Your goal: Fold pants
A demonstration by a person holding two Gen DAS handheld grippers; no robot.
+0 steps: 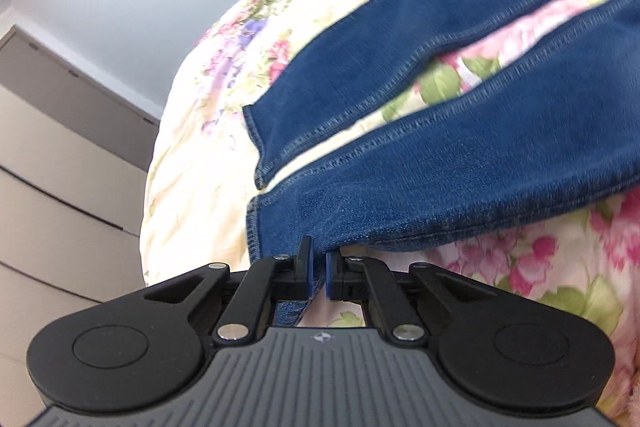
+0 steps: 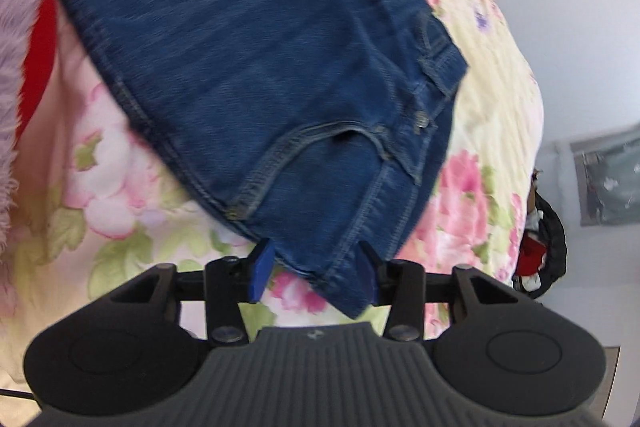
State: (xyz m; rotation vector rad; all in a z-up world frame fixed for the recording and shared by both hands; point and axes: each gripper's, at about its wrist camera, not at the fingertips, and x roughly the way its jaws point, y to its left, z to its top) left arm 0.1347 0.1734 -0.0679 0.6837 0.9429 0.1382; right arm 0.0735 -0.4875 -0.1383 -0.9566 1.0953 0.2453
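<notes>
While its blue fingers (image 1: 307, 269) are pressed nearly together, the left gripper (image 1: 318, 273) pinches the hem of one jeans leg, denim caught betw. the pads. The jeans (image 1: 460, 155) lie on a floral bedspread (image 1: 208, 155), both legs stretching away to the upper right. Right gripper (image 2: 314, 269) has fingers spread w/ the waistband corner betw. them, pads not pressing. A lilac fuzzy fabric (image 2: 24, 7) sits at left; drawers (image 1: 60, 155) beyond the bed.

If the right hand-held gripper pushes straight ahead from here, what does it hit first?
Most likely the jeans: their waistband corner already lies between the open fingers of the right hand-held gripper, with the floral bedspread just beneath.
</notes>
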